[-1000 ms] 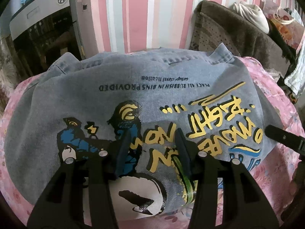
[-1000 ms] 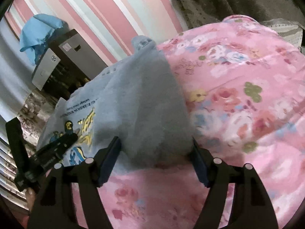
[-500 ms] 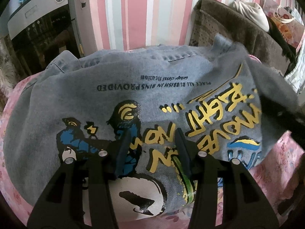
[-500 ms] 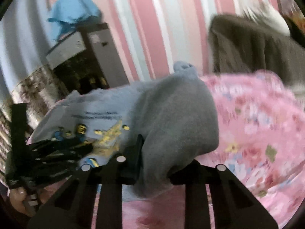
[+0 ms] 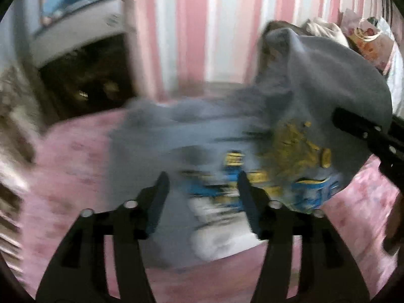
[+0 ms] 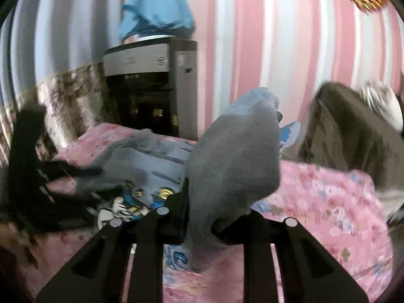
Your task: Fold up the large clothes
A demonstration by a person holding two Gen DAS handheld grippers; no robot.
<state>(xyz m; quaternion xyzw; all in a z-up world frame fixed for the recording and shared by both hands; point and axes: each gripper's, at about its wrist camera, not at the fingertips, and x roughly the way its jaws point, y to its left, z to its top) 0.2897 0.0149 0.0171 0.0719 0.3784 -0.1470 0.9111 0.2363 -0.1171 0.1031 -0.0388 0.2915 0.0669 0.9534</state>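
The big grey shirt [image 5: 161, 136] lies on the pink flowery blanket [image 5: 70, 176], with its picture side up. The right gripper [image 6: 199, 217] pinches a thick fold of the shirt between its two fingers and holds that side up off the blanket (the cloth hangs over the tongs). The left gripper [image 5: 202, 192] hovers low over the shirt's picture. Its fingers are spread apart with nothing between them. This view is blurry.
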